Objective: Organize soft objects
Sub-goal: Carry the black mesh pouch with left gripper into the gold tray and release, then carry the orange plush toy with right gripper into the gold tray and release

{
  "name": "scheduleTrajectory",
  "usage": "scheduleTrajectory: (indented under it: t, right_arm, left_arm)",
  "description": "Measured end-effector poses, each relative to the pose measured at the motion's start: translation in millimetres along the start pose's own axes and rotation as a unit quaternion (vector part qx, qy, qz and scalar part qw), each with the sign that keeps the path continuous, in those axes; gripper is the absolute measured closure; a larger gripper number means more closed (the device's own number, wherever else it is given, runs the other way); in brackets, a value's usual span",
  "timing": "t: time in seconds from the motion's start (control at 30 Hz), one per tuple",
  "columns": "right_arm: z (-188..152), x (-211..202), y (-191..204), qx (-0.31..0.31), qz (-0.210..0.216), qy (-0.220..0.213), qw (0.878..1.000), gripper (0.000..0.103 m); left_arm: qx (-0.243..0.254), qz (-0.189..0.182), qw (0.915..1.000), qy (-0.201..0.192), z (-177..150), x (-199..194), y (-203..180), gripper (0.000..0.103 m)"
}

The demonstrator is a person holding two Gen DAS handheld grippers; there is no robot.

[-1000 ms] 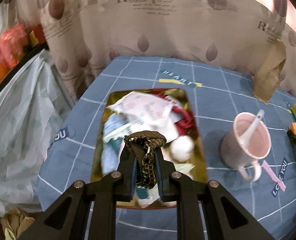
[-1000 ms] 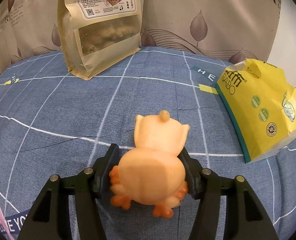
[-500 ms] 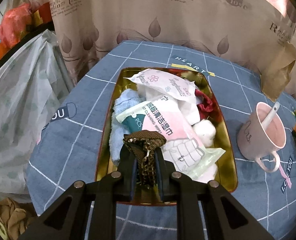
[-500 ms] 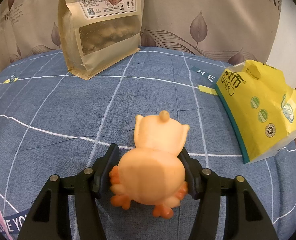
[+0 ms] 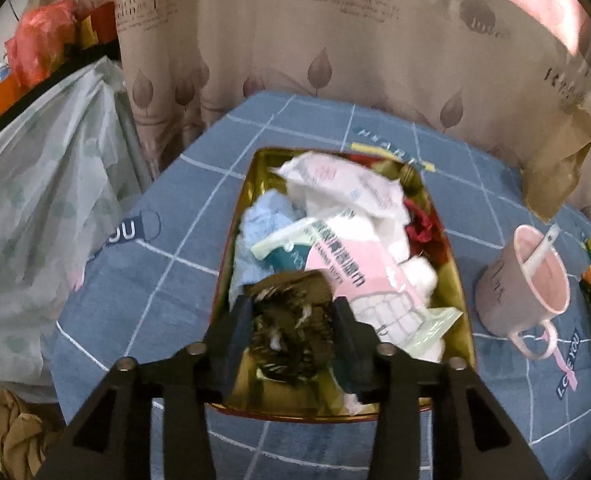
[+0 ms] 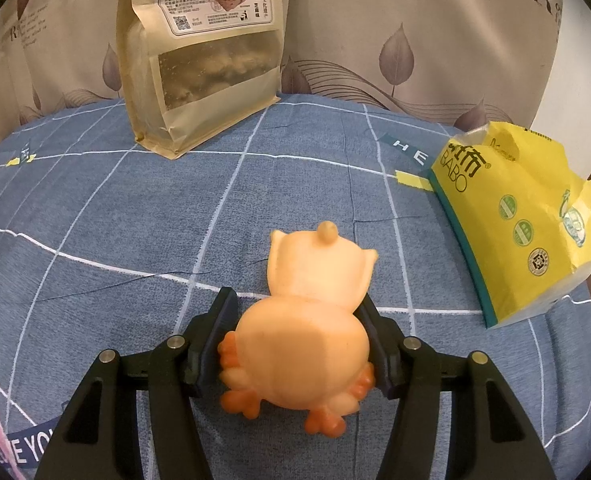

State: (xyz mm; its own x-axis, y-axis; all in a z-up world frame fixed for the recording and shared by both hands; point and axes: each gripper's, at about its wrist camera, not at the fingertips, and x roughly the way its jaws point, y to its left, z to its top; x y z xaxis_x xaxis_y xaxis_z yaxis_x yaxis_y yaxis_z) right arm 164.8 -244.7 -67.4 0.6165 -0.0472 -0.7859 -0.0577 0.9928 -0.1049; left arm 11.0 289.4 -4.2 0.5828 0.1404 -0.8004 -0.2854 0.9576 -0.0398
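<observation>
Blue checked tablecloth (image 5: 167,280) under gold tray (image 5: 461,300), mug (image 5: 523,284).

A blue checked cloth (image 5: 183,240) covers the worktop, white grid lines running across it. Behind hangs a beige curtain (image 5: 335,52) printed with leaves and lettering, pink light glowing at its upper right. Off to the left, a pale plastic sheet (image 5: 35,200) drapes below a cluttered shelf (image 5: 35,52).

A dark brown mesh scrunchie (image 5: 291,320) is hanging blurred over the gold tray (image 5: 241,216) of packets, while an orange rubber chick (image 6: 307,320) is sitting on the blue cloth
</observation>
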Motion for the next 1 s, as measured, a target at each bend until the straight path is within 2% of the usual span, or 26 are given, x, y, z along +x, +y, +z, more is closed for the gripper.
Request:
scheduleTrajectory:
  t: [0.13, 0.27, 0.57, 0.83, 1.0]
  right_arm:
    - [0, 0, -1, 0.001, 0.001, 0.000, 1.000, 0.048]
    - [0, -2, 2, -0.002, -0.005, -0.004, 1.000, 0.050]
    - [2, -22, 12, 0.008, -0.018, -0.015, 1.000, 0.051]
    - [27, -77, 48, -0.019, 0.016, -0.055, 0.998, 0.051]
    - [45, -119, 106, -0.061, 0.067, -0.087, 0.992, 0.051]
  left_arm:
    - [0.005, -0.002, 0.9999, -0.011, 3, -6, -3, 0.052]
    - [-0.007, -0.006, 0.9999, -0.014, 3, -7, -3, 0.052]
    - [-0.007, 0.021, 0.9993, -0.031, -2, -17, -7, 0.051]
    - [-0.034, 0.041, 0.9980, -0.035, -8, -22, 4, 0.050]
    - [-0.044, 0.042, 0.9974, -0.039, -9, -26, 9, 0.048]
